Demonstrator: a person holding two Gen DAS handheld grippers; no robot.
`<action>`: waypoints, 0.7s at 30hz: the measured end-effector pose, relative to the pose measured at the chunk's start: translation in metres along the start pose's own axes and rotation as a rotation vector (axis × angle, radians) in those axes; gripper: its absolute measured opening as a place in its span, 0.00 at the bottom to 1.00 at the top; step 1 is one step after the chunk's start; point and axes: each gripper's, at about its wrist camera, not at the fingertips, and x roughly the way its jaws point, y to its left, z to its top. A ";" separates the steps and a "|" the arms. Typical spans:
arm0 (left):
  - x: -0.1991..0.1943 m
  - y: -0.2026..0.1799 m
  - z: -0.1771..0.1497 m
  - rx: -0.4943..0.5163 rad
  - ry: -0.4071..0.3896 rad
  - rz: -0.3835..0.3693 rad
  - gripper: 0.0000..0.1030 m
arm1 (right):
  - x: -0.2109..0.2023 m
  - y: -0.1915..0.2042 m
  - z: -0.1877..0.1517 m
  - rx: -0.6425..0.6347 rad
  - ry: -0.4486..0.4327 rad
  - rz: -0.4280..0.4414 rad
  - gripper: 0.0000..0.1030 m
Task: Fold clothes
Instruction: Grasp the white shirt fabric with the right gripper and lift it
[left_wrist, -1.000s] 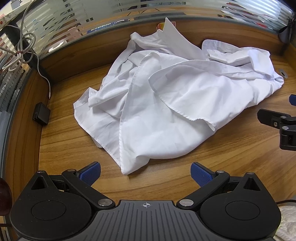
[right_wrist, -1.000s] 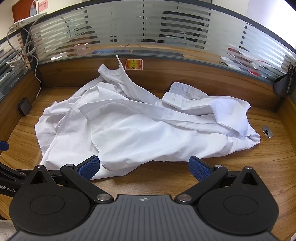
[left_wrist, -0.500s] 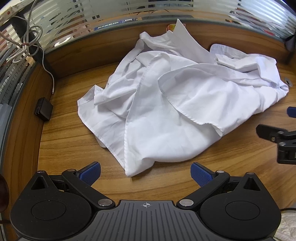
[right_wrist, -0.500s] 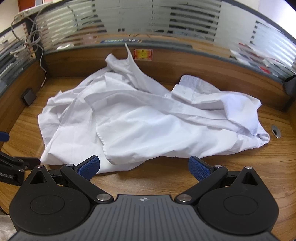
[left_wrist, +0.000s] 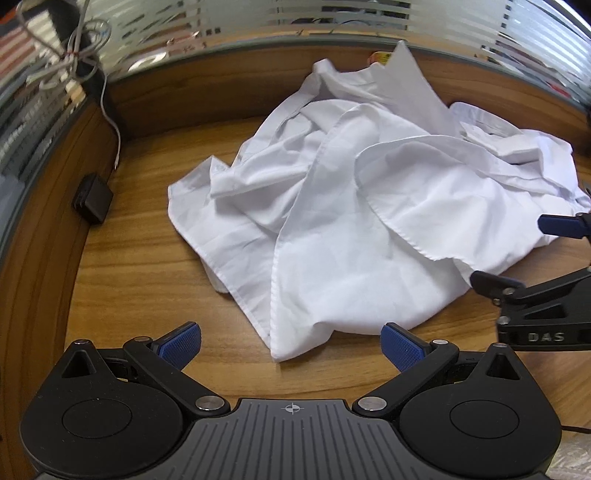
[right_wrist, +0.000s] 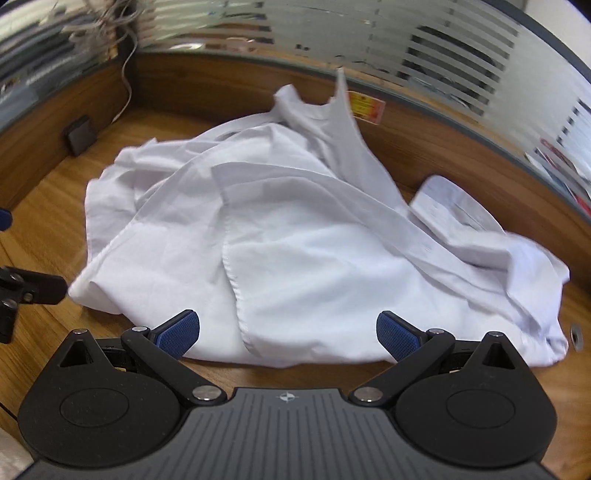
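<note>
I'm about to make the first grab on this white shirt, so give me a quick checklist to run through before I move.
1. Left gripper open, nothing held: ok.
2. Right gripper open, nothing held: ok.
3. White shirt fully on the wooden desk, no part hanging off: ok.
4. Shirt laid flat for folding: not ok, it lies crumpled in a heap.
5. A hem edge within reach: ok, the nearest corner lies just ahead of the left gripper.
6. Collar and both sleeves located: cannot tell, only a cuff shows clearly.
</note>
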 end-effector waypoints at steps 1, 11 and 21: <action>0.002 0.002 -0.001 -0.006 0.003 0.000 1.00 | 0.005 0.001 0.001 -0.006 0.008 0.002 1.00; 0.021 0.012 -0.011 -0.006 -0.010 0.023 1.00 | 0.027 0.003 0.000 -0.052 0.031 -0.025 0.94; 0.039 0.004 -0.020 0.055 -0.015 0.007 1.00 | 0.014 -0.028 -0.013 0.072 0.048 0.003 0.09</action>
